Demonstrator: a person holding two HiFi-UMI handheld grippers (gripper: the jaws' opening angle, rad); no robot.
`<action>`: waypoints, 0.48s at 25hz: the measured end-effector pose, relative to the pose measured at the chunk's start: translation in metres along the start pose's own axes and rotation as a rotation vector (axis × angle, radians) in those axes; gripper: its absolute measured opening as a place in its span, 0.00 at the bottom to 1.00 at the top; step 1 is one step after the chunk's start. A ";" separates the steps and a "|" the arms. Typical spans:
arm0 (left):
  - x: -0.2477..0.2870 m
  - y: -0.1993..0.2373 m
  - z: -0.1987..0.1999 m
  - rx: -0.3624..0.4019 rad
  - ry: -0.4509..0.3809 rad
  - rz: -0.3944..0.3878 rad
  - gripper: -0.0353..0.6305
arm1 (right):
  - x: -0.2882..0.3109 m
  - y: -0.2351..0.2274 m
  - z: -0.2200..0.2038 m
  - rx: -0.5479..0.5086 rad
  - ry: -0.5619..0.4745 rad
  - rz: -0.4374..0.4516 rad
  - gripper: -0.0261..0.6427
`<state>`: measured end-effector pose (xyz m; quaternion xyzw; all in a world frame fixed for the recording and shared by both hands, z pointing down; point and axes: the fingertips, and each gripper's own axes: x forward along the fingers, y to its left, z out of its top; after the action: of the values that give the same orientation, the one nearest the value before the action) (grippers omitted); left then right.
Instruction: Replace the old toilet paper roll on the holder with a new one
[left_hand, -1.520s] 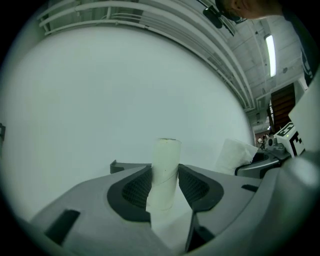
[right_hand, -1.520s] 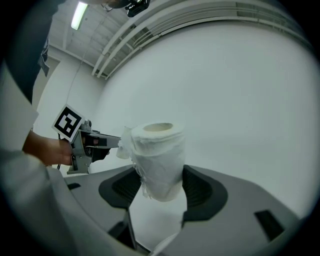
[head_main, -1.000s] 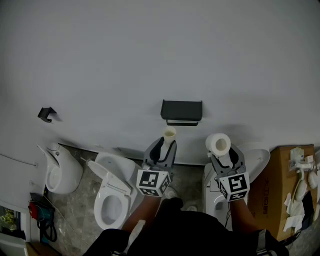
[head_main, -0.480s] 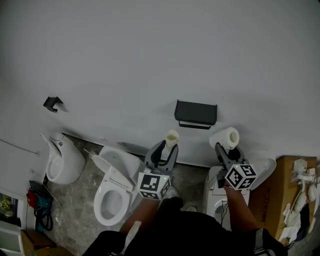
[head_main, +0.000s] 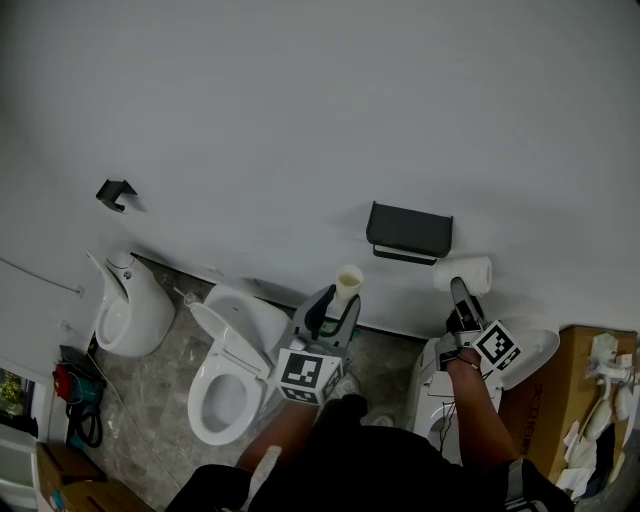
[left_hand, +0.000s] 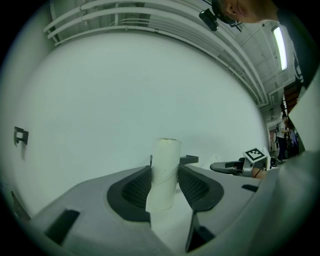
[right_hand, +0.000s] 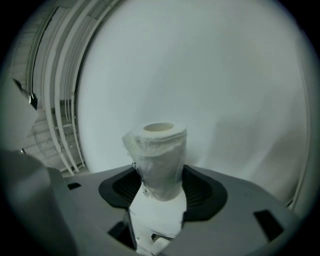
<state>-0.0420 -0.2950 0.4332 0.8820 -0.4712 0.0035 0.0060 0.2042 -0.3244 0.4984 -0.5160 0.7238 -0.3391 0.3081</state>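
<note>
Left gripper: the left gripper is closed on an empty cream cardboard tube, with its pads against the sides of the upright tube.
Right gripper: the right gripper squeezes a full white toilet paper roll and dents its soft lower part.
Old tube's place: left of and below the black metal wall holder, apart from it.
New roll's place: lying sideways, close under the holder's right end, near the wall.
Further out: a white toilet stands on the floor, far left.
</note>
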 end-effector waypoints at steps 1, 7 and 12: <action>-0.001 0.000 0.001 0.000 -0.003 -0.001 0.31 | 0.000 -0.001 0.001 0.035 -0.016 0.008 0.41; -0.003 -0.002 -0.005 -0.012 0.009 -0.006 0.31 | 0.006 -0.013 0.002 0.200 -0.074 0.027 0.41; -0.003 -0.002 -0.006 -0.015 0.007 -0.007 0.31 | 0.014 -0.020 -0.002 0.257 -0.090 0.044 0.41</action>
<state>-0.0420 -0.2908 0.4394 0.8836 -0.4680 0.0030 0.0142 0.2093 -0.3416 0.5143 -0.4712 0.6709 -0.3985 0.4112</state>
